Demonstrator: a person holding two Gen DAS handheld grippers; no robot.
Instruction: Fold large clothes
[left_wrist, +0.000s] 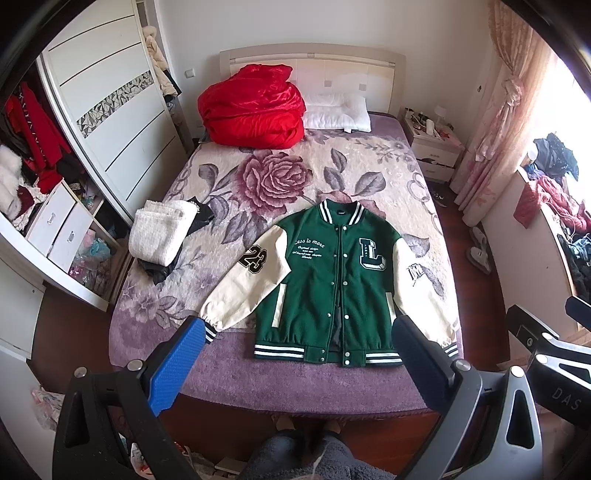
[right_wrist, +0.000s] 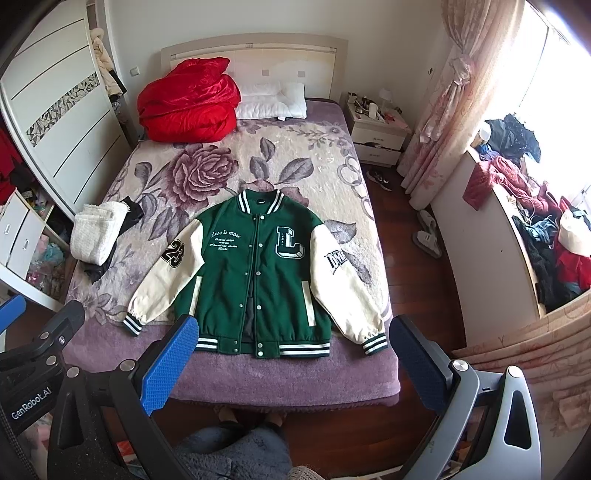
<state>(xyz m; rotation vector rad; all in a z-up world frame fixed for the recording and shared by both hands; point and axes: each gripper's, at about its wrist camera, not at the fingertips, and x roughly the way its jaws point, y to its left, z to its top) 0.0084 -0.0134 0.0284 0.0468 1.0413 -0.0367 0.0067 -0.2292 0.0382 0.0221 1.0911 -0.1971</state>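
Note:
A green varsity jacket (left_wrist: 332, 280) with cream sleeves lies flat, front up, on the near half of the bed; it also shows in the right wrist view (right_wrist: 258, 273). Both sleeves slant outward and down, with striped cuffs near the bed's front edge. My left gripper (left_wrist: 299, 332) is open and empty, held above the foot of the bed in front of the jacket's hem. My right gripper (right_wrist: 293, 328) is open and empty, also above the foot of the bed, near the hem. Neither touches the jacket.
A floral blanket covers the bed (left_wrist: 258, 376). A folded white garment (left_wrist: 162, 232) on dark clothes lies at the bed's left side. A red quilt (left_wrist: 251, 107) and white pillow (left_wrist: 336, 112) sit by the headboard. A wardrobe (left_wrist: 107, 110) stands left, a nightstand (right_wrist: 376, 136) right.

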